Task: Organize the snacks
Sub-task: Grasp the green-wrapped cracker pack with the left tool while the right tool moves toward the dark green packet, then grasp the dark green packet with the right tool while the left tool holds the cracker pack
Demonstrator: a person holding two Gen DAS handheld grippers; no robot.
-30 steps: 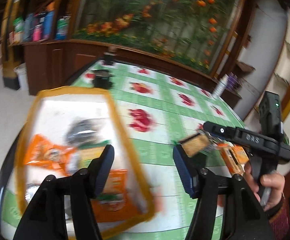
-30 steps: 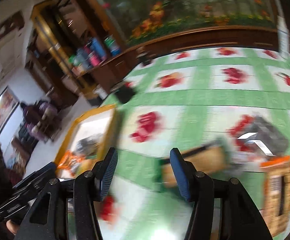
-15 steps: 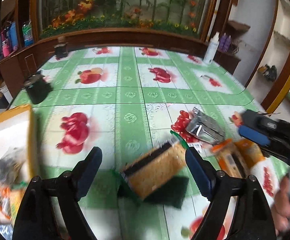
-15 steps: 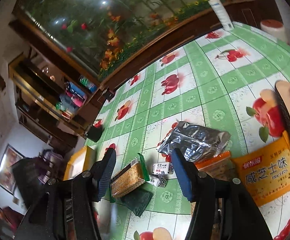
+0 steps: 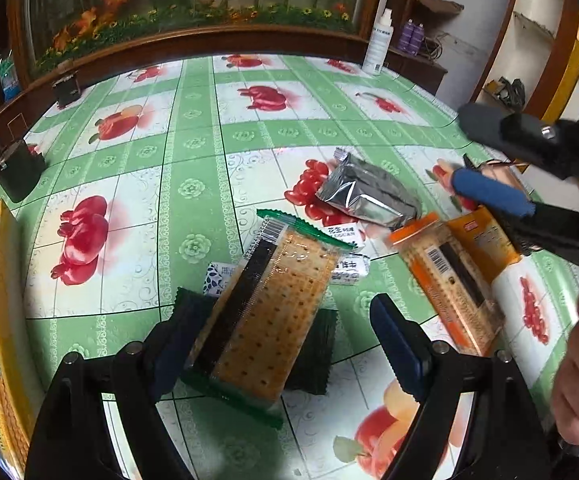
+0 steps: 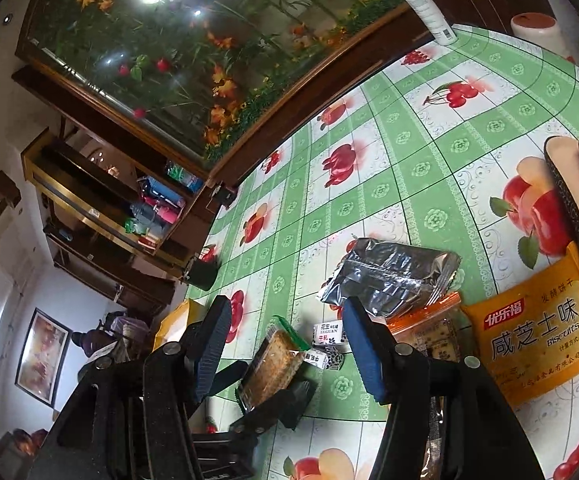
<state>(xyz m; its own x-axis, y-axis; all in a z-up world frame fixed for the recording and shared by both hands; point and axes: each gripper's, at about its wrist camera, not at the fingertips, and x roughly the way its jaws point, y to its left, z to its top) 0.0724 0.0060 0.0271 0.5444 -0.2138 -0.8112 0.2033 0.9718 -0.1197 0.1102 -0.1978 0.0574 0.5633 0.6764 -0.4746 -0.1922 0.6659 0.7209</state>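
The left gripper [image 5: 285,320] is seen with its jaws spread wide, and between them a green-edged cracker packet [image 5: 265,312] is lying on a dark green packet [image 5: 317,344]; the left finger is touching the side of the cracker packet, while the right finger is apart from it. The right gripper [image 6: 285,344] is also held with jaws apart and nothing is gripped by it. On the green fruit tablecloth [image 5: 193,152] a silver foil pouch [image 5: 369,196] is placed beyond the crackers, and an orange cracker packet [image 5: 445,280] is placed to the right, beside a yellow biscuit bag [image 6: 541,332]. Small candy wrappers [image 5: 345,268] are found just behind the cracker packet. A yellow-rimmed tray [image 5: 5,280] with snacks is seen at the left edge.
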